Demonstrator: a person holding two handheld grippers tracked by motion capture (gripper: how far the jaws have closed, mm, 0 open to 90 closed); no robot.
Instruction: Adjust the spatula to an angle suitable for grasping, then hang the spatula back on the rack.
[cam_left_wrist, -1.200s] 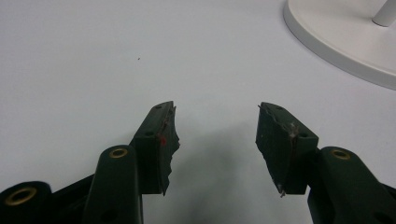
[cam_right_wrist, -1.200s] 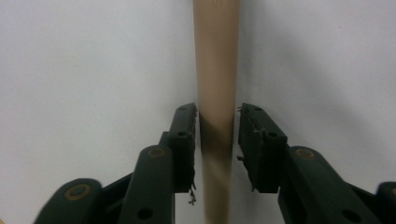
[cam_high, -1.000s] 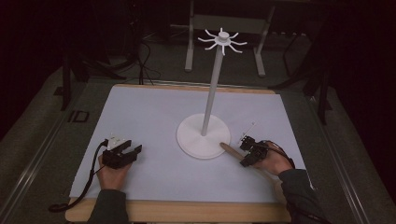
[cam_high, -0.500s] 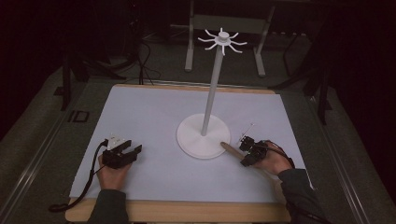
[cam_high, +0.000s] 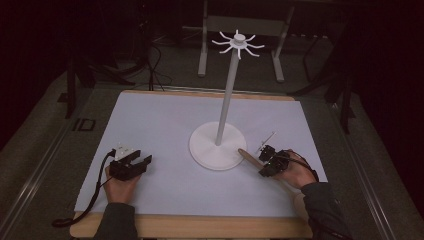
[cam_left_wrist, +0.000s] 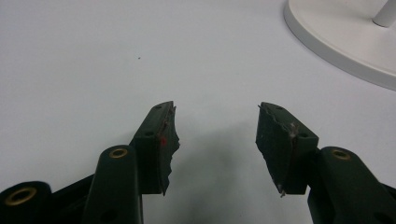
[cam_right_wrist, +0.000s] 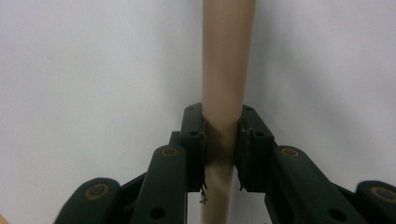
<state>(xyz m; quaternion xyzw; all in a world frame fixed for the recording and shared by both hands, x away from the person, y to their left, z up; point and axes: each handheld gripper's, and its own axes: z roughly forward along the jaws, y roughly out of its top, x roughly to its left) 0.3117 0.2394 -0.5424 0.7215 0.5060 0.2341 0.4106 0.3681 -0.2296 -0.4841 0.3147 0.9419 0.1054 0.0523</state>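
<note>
A white stand (cam_high: 216, 150) with a round base, a tall pole and a ring of spokes (cam_high: 238, 42) on top stands in the middle of the white mat. A long wooden stick (cam_high: 248, 156) lies slanted by the base's right edge. My right gripper (cam_high: 267, 161) is shut on it, and in the right gripper view the beige stick (cam_right_wrist: 228, 56) runs straight up between the closed jaws of that gripper (cam_right_wrist: 223, 126). Near the mat's front left, my left gripper (cam_high: 137, 163) rests open. Its view has nothing in the left gripper (cam_left_wrist: 217, 112), and the stand's base (cam_left_wrist: 336, 42) sits at the upper right.
The white mat (cam_high: 160, 120) covers a wooden board (cam_high: 200, 227) with its front edge close to the hands. A cable (cam_high: 95, 195) trails from the left gripper over the front edge. Dark metal legs (cam_high: 202, 55) stand behind the table.
</note>
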